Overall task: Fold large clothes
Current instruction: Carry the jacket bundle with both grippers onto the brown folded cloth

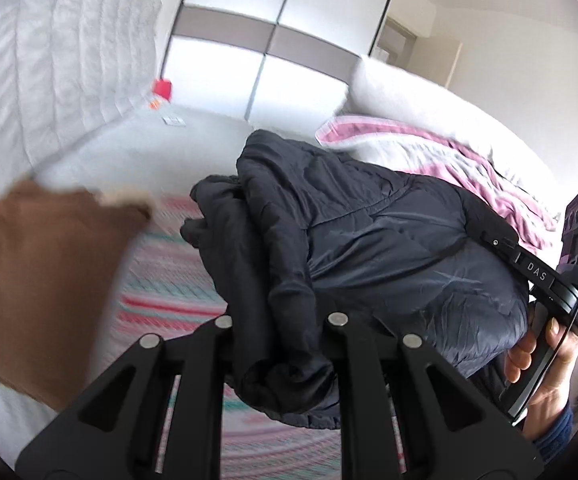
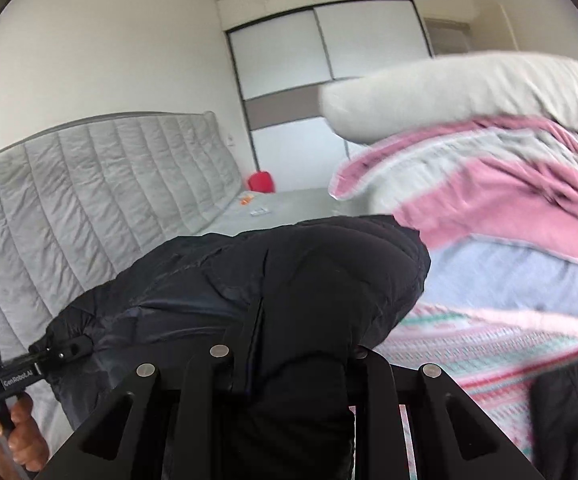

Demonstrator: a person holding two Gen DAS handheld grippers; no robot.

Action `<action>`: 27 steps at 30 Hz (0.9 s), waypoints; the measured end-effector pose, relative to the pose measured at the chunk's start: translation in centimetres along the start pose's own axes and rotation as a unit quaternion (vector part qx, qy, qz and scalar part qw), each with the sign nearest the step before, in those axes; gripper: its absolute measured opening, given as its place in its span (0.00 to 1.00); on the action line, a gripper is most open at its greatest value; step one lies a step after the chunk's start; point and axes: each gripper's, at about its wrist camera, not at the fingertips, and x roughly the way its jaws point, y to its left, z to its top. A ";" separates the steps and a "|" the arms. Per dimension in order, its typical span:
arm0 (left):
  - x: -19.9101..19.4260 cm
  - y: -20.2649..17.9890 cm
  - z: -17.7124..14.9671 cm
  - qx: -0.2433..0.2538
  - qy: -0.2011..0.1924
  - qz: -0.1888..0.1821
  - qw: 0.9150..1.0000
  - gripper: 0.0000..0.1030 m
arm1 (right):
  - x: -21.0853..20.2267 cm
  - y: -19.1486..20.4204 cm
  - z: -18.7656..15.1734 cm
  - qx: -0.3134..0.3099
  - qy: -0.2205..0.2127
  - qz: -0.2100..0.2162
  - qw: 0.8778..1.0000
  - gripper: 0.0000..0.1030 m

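Note:
A large black puffer jacket hangs bunched between my two grippers above the bed. In the left wrist view my left gripper is shut on a thick fold of it, and the cloth covers the fingertips. My right gripper comes in from the right, held by a hand, and pinches the jacket's far edge. In the right wrist view the jacket drapes over my right gripper, which is shut on it. My left gripper clamps the jacket's edge at lower left.
The bed carries a pink-and-teal striped sheet, a brown cloth at the left, and a pink-and-white blanket under a white pillow. A grey quilted headboard, a red object and a white wardrobe stand behind.

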 end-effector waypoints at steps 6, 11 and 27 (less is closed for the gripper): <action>-5.2 7.2 9.0 0.011 -0.048 0.066 0.997 0.16 | 4.3 10.2 5.8 -0.003 -0.049 0.052 0.997 0.22; -10.2 14.5 13.9 0.009 -0.095 0.123 0.988 0.17 | 6.3 19.8 7.3 0.005 -0.115 0.116 0.987 0.22; -1.9 34.3 -0.9 -0.086 0.065 0.273 0.956 0.24 | 22.7 30.2 -12.4 0.031 0.133 0.201 0.970 0.23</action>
